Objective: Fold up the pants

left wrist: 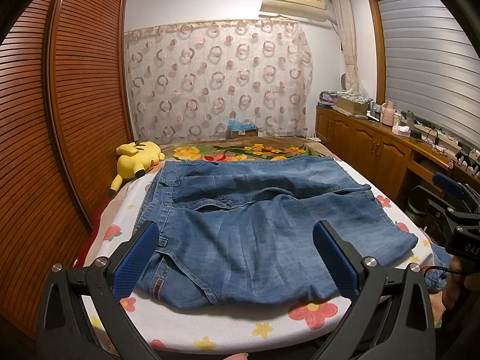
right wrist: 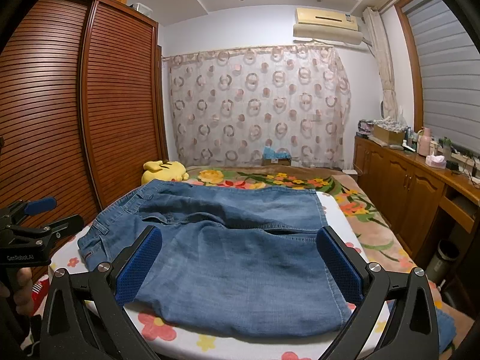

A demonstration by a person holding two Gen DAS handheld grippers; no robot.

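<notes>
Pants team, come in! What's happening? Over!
Left gripper open, right gripper open, both empty. Jeans lying partly folded on flowered board. Nothing blocking.

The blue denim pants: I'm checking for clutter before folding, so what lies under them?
Under the blue denim pants shows a white flower-print board, its rim visible around them. Whatever sits beneath the denim itself is covered.

pants (left wrist: 240,225) on board (left wrist: 210,330), plush toy (left wrist: 138,159) behind-left, cabinets (left wrist: 375,144) right
</notes>
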